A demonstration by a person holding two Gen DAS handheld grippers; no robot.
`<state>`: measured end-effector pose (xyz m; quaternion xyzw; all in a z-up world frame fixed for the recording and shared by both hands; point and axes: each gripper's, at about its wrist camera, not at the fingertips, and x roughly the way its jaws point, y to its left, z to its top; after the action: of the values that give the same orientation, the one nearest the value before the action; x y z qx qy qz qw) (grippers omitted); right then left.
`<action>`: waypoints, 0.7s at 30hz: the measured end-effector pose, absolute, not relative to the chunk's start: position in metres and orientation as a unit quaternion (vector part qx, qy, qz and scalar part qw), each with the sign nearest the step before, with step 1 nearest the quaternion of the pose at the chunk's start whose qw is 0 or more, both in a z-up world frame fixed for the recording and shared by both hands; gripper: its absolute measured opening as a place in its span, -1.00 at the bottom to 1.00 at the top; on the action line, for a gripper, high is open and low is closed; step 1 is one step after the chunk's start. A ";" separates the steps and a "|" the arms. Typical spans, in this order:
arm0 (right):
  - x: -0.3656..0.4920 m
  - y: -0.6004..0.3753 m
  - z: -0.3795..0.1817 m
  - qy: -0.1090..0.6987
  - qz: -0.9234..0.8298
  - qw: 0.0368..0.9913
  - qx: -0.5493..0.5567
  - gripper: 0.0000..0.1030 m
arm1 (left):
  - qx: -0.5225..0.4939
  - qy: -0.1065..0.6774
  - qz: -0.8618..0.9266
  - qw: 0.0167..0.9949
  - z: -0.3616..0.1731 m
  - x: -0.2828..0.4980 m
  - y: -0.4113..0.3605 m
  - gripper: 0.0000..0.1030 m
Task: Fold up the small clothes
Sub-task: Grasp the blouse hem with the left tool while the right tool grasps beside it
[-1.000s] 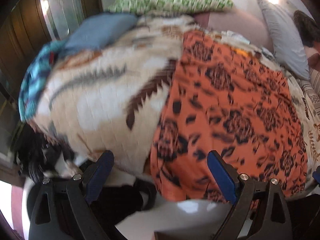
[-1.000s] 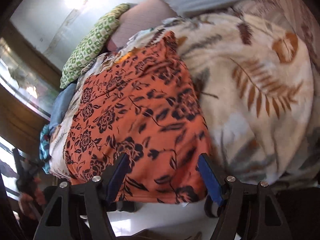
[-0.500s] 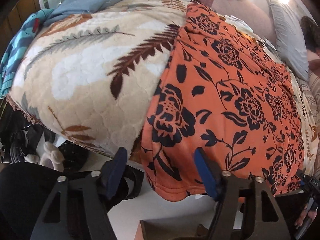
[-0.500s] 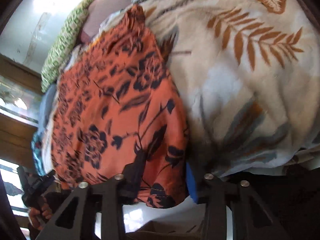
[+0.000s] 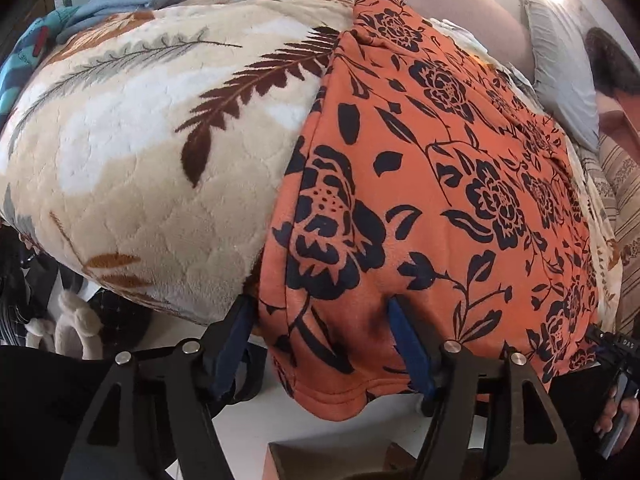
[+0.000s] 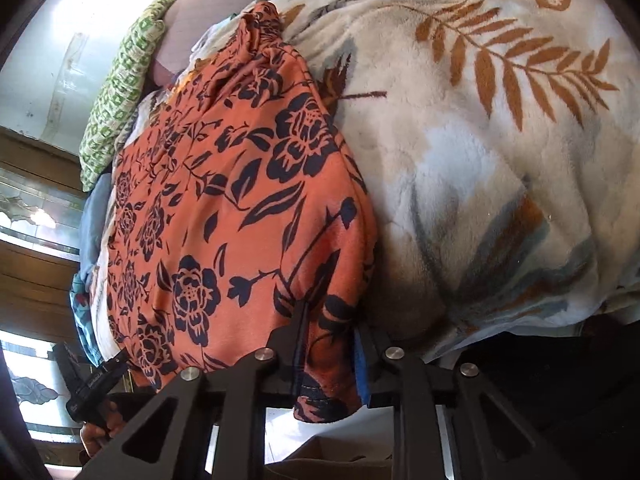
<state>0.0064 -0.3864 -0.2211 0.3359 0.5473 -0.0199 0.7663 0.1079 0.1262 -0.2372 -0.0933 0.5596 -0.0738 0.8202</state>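
At the near edge of the bed, the orange flowered cloth [image 5: 432, 184] lay flat on the leaf-print blanket [image 5: 132, 168], its hem hanging over the edge toward me at 6 o'clock in both wrist views.

The left gripper [image 5: 324, 356] had its jaws fairly wide and opening a little. They straddled the cloth's near left corner, the right pad dimpling the fabric and the left pad beside its side edge; I judged that no real grip. The right gripper [image 6: 328, 344] had narrow jaws that were closing, with the near right corner bunched between them and the pads apparently pinching it.

My worry was an uneven lift. If only the right corner was held, the cloth would swing and twist rather than fold square. The left pad could also snag the plush blanket beneath and drag it along. The thin hem might slip out of the right pinch under tension.

The cloth's long axis ran away from me. In the left view it went from 6 toward 1 o'clock; in the right view from 6 toward 11. Its far, narrower end [image 6: 260, 20] looked bunched near the green pillow [image 6: 120, 80].
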 end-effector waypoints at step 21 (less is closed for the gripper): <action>0.040 -0.403 -0.123 0.435 0.110 0.771 0.452 -0.82 | -0.163 0.495 -0.237 0.820 -0.121 0.134 0.143 -0.84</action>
<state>0.0398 -0.4032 -0.1232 0.4519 0.4346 0.1096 0.7713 0.1343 0.1426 -0.1212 -0.1625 0.4950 -0.2375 0.8198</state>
